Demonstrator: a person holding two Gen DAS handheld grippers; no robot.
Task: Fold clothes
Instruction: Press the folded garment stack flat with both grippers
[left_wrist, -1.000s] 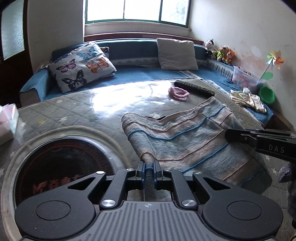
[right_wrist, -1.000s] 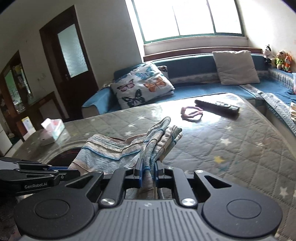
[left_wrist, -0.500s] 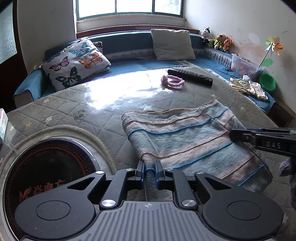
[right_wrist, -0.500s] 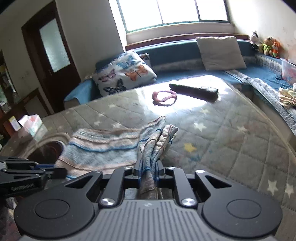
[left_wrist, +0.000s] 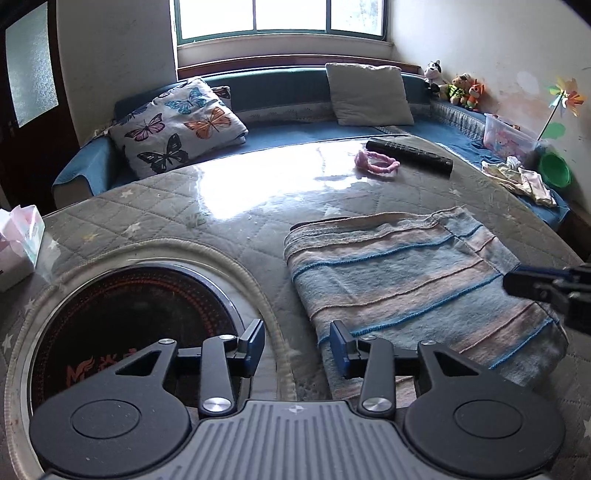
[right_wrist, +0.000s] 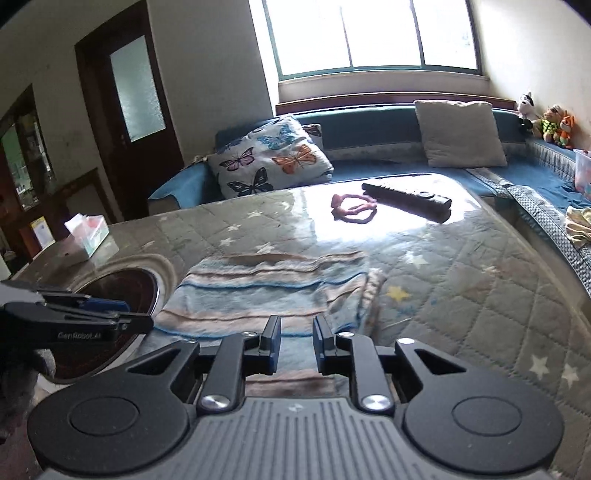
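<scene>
A folded cloth (left_wrist: 406, 280) with blue and pink stripes lies flat on the quilted table cover (left_wrist: 184, 206). My left gripper (left_wrist: 297, 343) hovers at the cloth's near left corner; its jaws are opening and nothing is between them. The right pad touches the cloth's edge. In the right wrist view the same cloth (right_wrist: 258, 291) lies just ahead of my right gripper (right_wrist: 297, 334), which stands slightly open above the near edge with no fabric clamped. Each gripper shows in the other's view: right gripper (left_wrist: 546, 288), left gripper (right_wrist: 92, 314).
A round glass cooktop (left_wrist: 122, 325) is set into the table at the near left. Farther back lie a black remote (left_wrist: 410, 155) and a pink hair band (left_wrist: 376, 164). A tissue box (left_wrist: 18, 243) stands at the left edge. More clothes (left_wrist: 517, 181) lie on the right bench.
Both grippers have let go of the cloth, which has dropped from their jaws and now lies flat and folded. The left jaws have spread wide, the right ones only a little.
</scene>
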